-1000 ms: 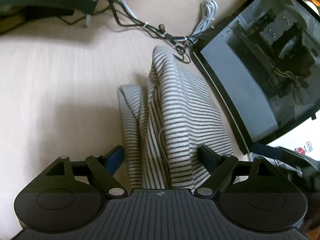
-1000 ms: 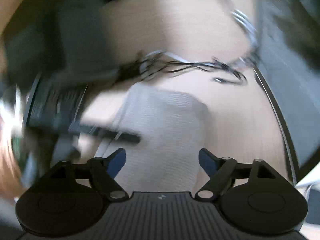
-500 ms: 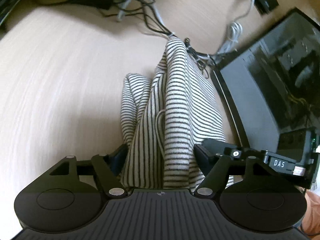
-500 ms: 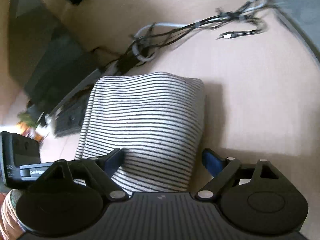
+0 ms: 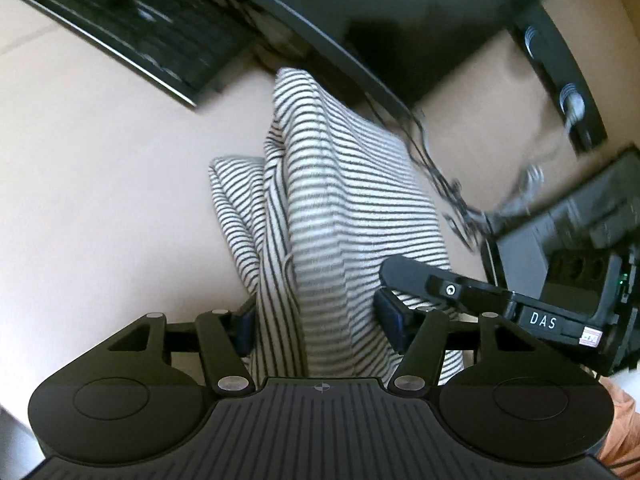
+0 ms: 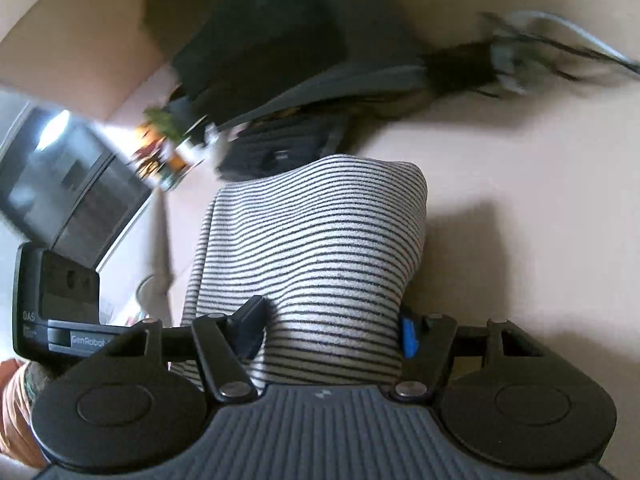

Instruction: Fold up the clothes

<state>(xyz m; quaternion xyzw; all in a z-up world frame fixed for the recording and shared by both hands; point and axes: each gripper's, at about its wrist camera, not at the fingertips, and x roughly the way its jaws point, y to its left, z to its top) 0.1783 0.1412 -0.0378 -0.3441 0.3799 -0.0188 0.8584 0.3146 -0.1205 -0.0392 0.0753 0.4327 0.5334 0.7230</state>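
Striped knit, cream with thin dark lines, lies bunched on the pale wooden bench (image 5: 100, 184): this striped garment (image 5: 344, 208) looks soft, light and limp, likely to sag and slide over itself, so a pinch on a doubled edge near a corner should carry it better than a grab at the loose middle. In the left wrist view the left tool (image 5: 320, 320) straddles the near end of the folded cloth, its jaws closing with the fabric between them, pads close against both sides though I cannot tell whether they press yet. A black keyboard (image 5: 132, 28), a tangle of cables (image 5: 444, 184) and a dark case stand near the far edge and could snag a swung layer. In the right wrist view the right tool (image 6: 330, 330) likewise brackets the garment's near end, jaws closing around it; a dark monitor base (image 6: 280, 64) and cables crowd the bench beyond.
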